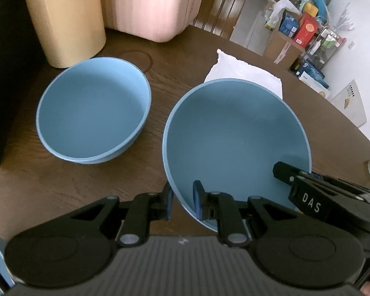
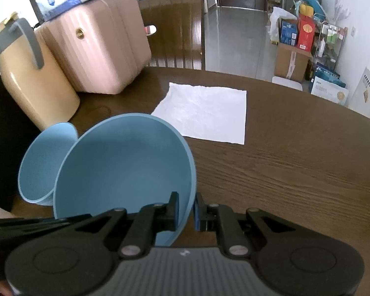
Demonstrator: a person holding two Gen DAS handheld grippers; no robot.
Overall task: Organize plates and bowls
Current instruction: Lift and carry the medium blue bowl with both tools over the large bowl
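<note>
I am looking down on a round dark wooden surface (image 2: 283, 172) whose far edge is curving away toward a tiled floor and a cluttered shelf by the wall. A white napkin (image 2: 204, 113) is lying flat near the middle, with bare wood open to its right. At the left a beige jug (image 2: 34, 86) and a pink case (image 2: 98, 49) are crowding the edge. I am gripping the near blue bowl (image 1: 234, 133) from both sides: my left tool (image 1: 183, 202) is clamped on its near rim, my right tool (image 2: 186, 212) on its right rim. It looks empty. A second blue bowl (image 1: 93, 108), also empty, is sitting just beside it near the jug.
</note>
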